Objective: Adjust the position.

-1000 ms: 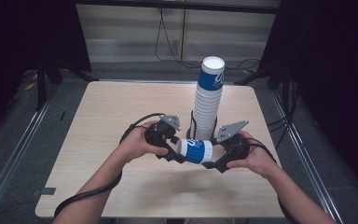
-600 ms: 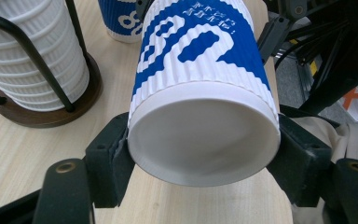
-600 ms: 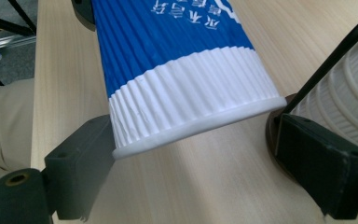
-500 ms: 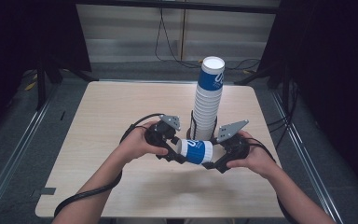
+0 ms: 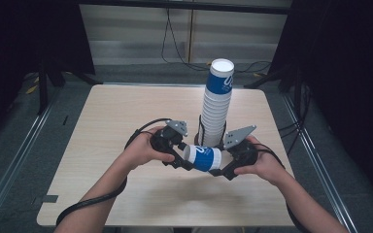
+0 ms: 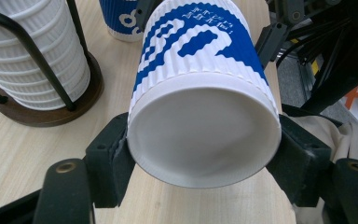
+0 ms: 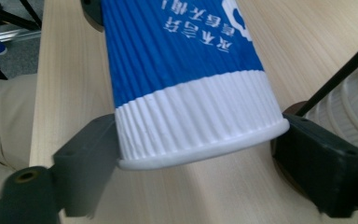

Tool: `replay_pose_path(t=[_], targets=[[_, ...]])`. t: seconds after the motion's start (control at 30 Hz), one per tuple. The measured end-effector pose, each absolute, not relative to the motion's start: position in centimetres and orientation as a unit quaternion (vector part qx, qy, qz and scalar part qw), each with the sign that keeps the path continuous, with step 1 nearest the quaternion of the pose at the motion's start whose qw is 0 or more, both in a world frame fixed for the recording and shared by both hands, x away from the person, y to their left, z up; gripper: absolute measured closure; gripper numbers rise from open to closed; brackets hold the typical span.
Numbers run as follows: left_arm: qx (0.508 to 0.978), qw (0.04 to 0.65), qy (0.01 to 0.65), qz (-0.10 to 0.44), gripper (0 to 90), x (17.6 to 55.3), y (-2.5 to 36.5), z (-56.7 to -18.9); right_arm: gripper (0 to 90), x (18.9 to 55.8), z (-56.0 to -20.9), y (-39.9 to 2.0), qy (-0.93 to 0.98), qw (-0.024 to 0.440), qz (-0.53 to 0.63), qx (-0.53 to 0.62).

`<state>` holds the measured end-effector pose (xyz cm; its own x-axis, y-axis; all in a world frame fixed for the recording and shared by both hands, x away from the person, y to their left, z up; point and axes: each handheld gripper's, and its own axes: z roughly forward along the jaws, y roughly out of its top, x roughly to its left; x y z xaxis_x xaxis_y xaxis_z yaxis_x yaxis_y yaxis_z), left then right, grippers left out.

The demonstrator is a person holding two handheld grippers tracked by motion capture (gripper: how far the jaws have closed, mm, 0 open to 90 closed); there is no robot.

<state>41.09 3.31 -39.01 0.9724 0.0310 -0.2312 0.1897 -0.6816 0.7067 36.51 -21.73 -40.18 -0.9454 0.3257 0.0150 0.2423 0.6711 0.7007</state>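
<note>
**Item: blue-and-white ribbed paper cup point(image 5: 203, 157), held on its side.**

Location: lower centre of the high view, above the table point(image 5: 107, 116), just in front of the tall cup stack point(image 5: 217, 104) standing in its wire holder point(image 5: 200, 130). A further cup point(image 6: 123, 18) stands at the top of the left gripper view.

Hold:
- Left gripper point(image 5: 178, 156): jaws narrowed onto the closed base end of the cup, one pad on each side of the base ring, both touching (base fills the centre of the left gripper view point(image 6: 204, 135)).
- Right gripper point(image 5: 227, 165): jaws either side of the rolled rim end point(image 7: 200, 126). The left-hand pad meets the wall; the right-hand pad sits at the rim edge, and firm contact cannot be confirmed.

Risks, as judged:
- Crushing: the cup is thin-walled, and squeeze from both ends could oval the rim or dent the sleeve.
- Slip: the right gripper's purchase appears shallow, on the lip alone; a pull or twist could let that end pop free.
- Collision: the stack is close behind; a swing toward the top of the frame could knock the holder or tip the stack.
</note>
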Motion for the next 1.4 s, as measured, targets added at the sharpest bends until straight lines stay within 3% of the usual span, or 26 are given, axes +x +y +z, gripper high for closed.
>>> replay_pose_path(t=[0.8,1.4], targets=[[0.924,0.374,0.038,-0.073,29.9,40.9,3.0,-39.1,23.1,36.5,-39.6,-21.4,0.927,0.068,0.338,0.146],[0.948,0.317,0.022,-0.030,20.3,40.2,2.2,-38.9,23.8,36.5,-39.7,-21.2,0.940,0.073,0.303,0.139]])
